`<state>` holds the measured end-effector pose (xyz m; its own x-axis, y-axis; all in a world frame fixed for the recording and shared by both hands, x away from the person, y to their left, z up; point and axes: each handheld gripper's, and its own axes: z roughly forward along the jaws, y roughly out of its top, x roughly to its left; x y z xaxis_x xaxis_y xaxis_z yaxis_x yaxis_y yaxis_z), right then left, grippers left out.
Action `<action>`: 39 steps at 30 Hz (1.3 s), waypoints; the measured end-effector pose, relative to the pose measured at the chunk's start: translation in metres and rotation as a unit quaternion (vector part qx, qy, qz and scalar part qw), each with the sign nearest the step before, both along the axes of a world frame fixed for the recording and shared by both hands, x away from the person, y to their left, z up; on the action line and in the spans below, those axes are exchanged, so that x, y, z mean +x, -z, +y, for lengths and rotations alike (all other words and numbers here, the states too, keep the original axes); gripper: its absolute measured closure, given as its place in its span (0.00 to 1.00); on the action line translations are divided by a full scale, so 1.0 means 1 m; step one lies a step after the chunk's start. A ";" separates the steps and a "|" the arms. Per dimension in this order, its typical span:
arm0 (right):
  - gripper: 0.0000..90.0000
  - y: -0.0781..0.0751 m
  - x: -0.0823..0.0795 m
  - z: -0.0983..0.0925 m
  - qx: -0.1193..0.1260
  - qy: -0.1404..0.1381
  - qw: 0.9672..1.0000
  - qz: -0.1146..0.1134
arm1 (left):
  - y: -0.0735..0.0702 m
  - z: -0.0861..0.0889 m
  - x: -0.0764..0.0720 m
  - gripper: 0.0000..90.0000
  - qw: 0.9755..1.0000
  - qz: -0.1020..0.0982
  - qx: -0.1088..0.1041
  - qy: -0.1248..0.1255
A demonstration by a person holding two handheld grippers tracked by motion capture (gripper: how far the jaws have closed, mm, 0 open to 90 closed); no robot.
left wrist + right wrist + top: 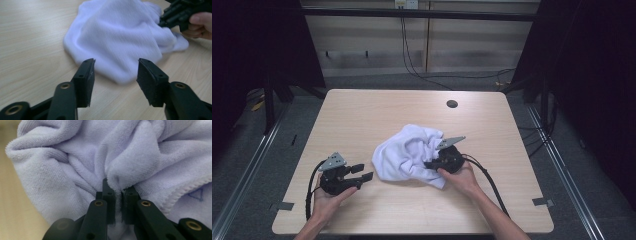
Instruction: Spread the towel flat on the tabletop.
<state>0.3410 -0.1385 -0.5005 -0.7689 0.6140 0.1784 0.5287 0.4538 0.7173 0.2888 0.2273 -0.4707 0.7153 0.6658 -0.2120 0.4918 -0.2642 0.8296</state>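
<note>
Cloth: a crumpled white terry-cloth towel (409, 152) lay bunched in a loose heap near the middle of the light wood-grain surface (362, 112), slightly toward the person's side.
Right tool: the right tool (119, 195) had its jaws nearly together, pinching a raised fold of the towel at the heap's right side; in the high view it (432, 164) sat pressed into the cloth.
Left tool: the left tool (115, 72) was partly open with nothing between its jaws, held just beside the towel's left hem and not touching it.
Risk, thin grip: the pinch took in only 1 narrow ridge of pile, so a lift could probably let the fold slide out.
Risk, wrong layer: the heap hid its corners and most of its hemmed edge, so the left tool might catch several layers at once and tighten the tangle instead of spreading it.
Risk, drag: a sideways pull by 1 tool alone would likely drag the whole bundle across the surface.
Edges: the towel sat well apart from all 4 edges of the surface; a small dark round hole (452, 104) lay farther back, apart from the cloth.
Open room: bare surface stretched to the left, right and behind the heap, enough, by my judgement, to spread it flat.
</note>
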 end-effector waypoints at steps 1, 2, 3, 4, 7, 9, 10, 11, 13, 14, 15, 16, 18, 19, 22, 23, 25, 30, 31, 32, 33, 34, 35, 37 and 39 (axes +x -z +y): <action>0.91 -0.001 -0.014 0.008 0.003 -0.017 1.000 0.000 | -0.002 0.000 0.001 0.63 1.000 0.012 -0.021 0.017; 0.91 -0.001 -0.014 0.008 0.003 -0.017 1.000 0.000 | -0.002 0.000 0.001 0.71 1.000 0.012 -0.021 0.017; 0.89 -0.001 -0.029 0.015 0.005 -0.038 0.999 -0.003 | -0.004 -0.001 0.000 0.73 0.999 0.005 -0.027 0.023; 0.89 -0.001 -0.029 0.015 0.005 -0.038 0.999 -0.003 | -0.004 -0.001 0.000 0.75 0.999 0.005 -0.027 0.023; 0.70 -0.014 -0.050 0.019 -0.029 -0.063 0.997 -0.019 | -0.012 -0.004 -0.002 0.85 0.999 -0.013 -0.031 0.042; 0.65 -0.020 -0.050 0.010 -0.011 -0.055 0.998 -0.014 | -0.016 -0.005 -0.001 0.90 0.998 -0.012 -0.040 0.039; 0.64 -0.025 -0.051 0.003 0.000 -0.049 0.999 -0.018 | -0.017 -0.007 0.000 0.92 0.998 -0.009 -0.047 0.040; 0.64 -0.030 -0.052 -0.004 0.013 -0.041 0.999 -0.024 | -0.018 -0.009 0.002 0.92 0.998 -0.006 -0.050 0.045; 0.68 -0.039 -0.049 -0.021 0.033 -0.019 0.999 -0.025 | -0.020 -0.012 0.004 0.91 0.998 -0.010 -0.044 0.047; 0.71 -0.041 -0.045 -0.030 0.038 -0.004 0.999 -0.030 | -0.025 -0.020 0.007 0.89 0.997 -0.014 -0.049 0.054; 0.73 -0.043 -0.041 -0.037 0.045 0.013 0.998 -0.029 | -0.027 -0.024 0.009 0.86 0.997 -0.013 -0.055 0.057; 0.73 -0.043 -0.041 -0.037 0.045 0.013 0.998 -0.029 | -0.027 -0.024 0.009 0.81 0.997 -0.013 -0.055 0.057; 0.75 -0.040 -0.029 -0.048 0.032 0.043 0.998 -0.040 | -0.030 -0.040 0.014 0.70 0.995 -0.008 -0.067 0.068; 0.73 -0.037 -0.026 -0.049 0.032 0.045 0.998 -0.037 | -0.027 -0.045 0.016 0.67 0.995 -0.002 -0.064 0.072; 0.69 -0.025 -0.018 -0.047 0.024 0.048 0.998 -0.031 | -0.010 -0.059 0.017 0.64 0.996 0.014 -0.010 0.084; 0.66 -0.020 -0.016 -0.045 0.022 0.043 0.999 -0.024 | -0.004 -0.060 0.018 0.71 0.996 0.017 0.004 0.087; 0.61 -0.012 -0.014 -0.039 0.020 0.034 0.999 -0.013 | 0.006 -0.060 0.019 0.90 0.995 0.032 0.033 0.089; 0.62 -0.003 -0.018 -0.022 0.006 0.016 1.000 -0.012 | 0.016 -0.048 0.023 0.95 0.993 0.063 0.057 0.082; 0.69 -0.002 -0.023 -0.015 0.009 0.000 1.000 -0.007 | 0.014 -0.042 0.022 0.95 0.994 0.060 0.063 0.073; 0.69 -0.002 -0.023 -0.015 0.009 0.000 1.000 -0.007 | 0.014 -0.042 0.022 0.92 0.994 0.060 0.063 0.073; 0.72 -0.002 -0.027 -0.010 0.009 -0.011 1.000 -0.004 | 0.009 -0.036 0.021 0.86 0.995 0.055 0.055 0.064; 0.72 -0.002 -0.027 -0.010 0.009 -0.011 1.000 -0.004 | 0.009 -0.036 0.021 0.80 0.995 0.055 0.055 0.064; 0.70 -0.004 -0.030 -0.007 0.010 -0.013 1.000 -0.004 | 0.003 -0.033 0.018 0.77 0.996 0.039 0.041 0.063; 0.65 -0.008 -0.030 -0.008 0.014 -0.009 1.000 -0.010 | -0.026 -0.035 0.010 0.75 0.995 -0.011 -0.025 0.095; 0.64 -0.014 -0.026 -0.012 0.029 0.003 0.999 -0.016 | -0.043 -0.050 0.007 0.74 0.992 -0.029 -0.024 0.119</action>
<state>0.3145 -0.1505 -0.4863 -0.7718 0.6072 0.1887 0.5067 0.4080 0.7594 0.2961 0.1768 -0.4276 0.8626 0.4673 -0.1939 0.3719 -0.3258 0.8692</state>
